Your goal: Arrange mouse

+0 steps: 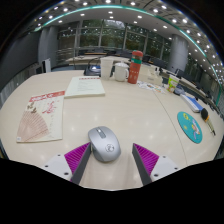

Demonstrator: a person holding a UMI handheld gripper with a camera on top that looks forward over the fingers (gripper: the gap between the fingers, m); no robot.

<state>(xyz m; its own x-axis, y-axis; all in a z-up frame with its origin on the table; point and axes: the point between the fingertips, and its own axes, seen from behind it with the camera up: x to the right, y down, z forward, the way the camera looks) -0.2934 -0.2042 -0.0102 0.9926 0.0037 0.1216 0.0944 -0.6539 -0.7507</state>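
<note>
The grey mouse (103, 143) rests on the pale bench (120, 110) between the open fingers (76, 156), gaps either side. A teal coaster (189, 126) lies far right.

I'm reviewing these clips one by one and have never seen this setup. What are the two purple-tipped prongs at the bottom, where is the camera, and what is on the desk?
The prongs are the two fingers of a hand-held gripper; the purple parts are its pads. The camera rides on the gripper and looks forward along the fingers. They stand open and hold nothing. A grey mouse rests on the pale table, just ahead of and between the fingertips. Further off lie a printed leaflet, a white booklet, a round teal mat and some containers at the far edge.
</note>
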